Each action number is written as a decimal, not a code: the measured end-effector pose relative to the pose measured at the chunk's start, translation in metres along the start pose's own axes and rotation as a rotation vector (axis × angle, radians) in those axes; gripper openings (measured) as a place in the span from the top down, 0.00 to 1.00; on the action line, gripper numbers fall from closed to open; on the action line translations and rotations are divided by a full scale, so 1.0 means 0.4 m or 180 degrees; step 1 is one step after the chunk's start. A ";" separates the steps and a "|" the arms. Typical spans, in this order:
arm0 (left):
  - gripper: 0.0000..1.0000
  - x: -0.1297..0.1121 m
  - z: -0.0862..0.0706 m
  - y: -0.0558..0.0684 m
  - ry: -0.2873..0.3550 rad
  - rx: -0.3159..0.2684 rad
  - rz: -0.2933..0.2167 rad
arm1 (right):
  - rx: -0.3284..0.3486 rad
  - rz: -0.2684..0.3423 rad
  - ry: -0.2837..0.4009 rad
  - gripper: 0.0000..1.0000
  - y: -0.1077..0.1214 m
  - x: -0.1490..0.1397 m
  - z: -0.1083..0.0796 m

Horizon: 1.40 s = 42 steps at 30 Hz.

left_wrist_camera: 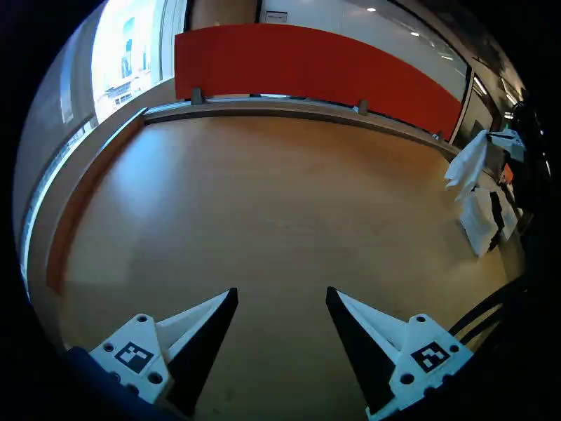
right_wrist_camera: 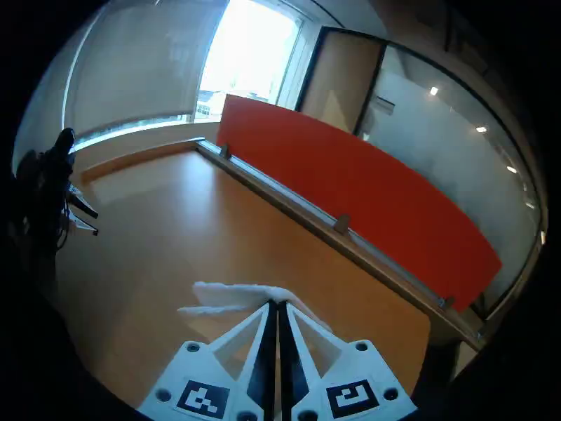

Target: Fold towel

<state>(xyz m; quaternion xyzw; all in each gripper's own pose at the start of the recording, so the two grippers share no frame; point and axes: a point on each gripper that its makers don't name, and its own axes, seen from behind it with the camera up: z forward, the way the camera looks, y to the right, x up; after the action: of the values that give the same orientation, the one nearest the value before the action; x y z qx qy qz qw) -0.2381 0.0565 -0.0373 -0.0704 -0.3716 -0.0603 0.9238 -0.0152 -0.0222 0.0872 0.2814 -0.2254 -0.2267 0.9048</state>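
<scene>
Towel (right_wrist_camera: 231, 295), white and bunched, pinched between the closed-together fingertips of the right gripper (right_wrist_camera: 276, 304); in the left gripper view it hangs near the right edge of the wooden table (left_wrist_camera: 266, 196). Left gripper (left_wrist_camera: 281, 290) spread wide, holding nothing, above the tabletop, facing the red partition (left_wrist_camera: 315, 70) along the far edge.

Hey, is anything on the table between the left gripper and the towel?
Nothing visible. Bare wooden table lies between the open left gripper and the white towel, which the right gripper holds.
</scene>
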 end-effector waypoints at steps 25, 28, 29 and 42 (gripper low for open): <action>0.06 0.025 0.017 0.082 -0.0035 0.0020 0.0121 | -0.0351 0.0046 -0.0192 0.98 0.269 -0.133 -0.096; 0.07 0.028 0.019 0.094 -0.0036 0.0014 0.0129 | -0.0382 0.0051 -0.0224 0.98 0.288 -0.151 -0.111; 0.06 0.029 0.020 0.098 -0.0035 0.0012 0.0132 | -0.0391 0.0053 -0.0233 0.98 0.294 -0.157 -0.115; 0.06 0.036 0.026 0.134 -0.0045 -0.0023 0.0193 | -0.0471 0.0154 -0.0256 0.99 0.312 -0.209 -0.168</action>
<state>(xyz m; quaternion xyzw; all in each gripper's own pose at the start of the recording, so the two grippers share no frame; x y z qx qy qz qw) -0.2261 0.1103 -0.0246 -0.0855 -0.3756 -0.0332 0.9222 -0.0101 0.1421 0.0903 0.1990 -0.2510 -0.2320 0.9185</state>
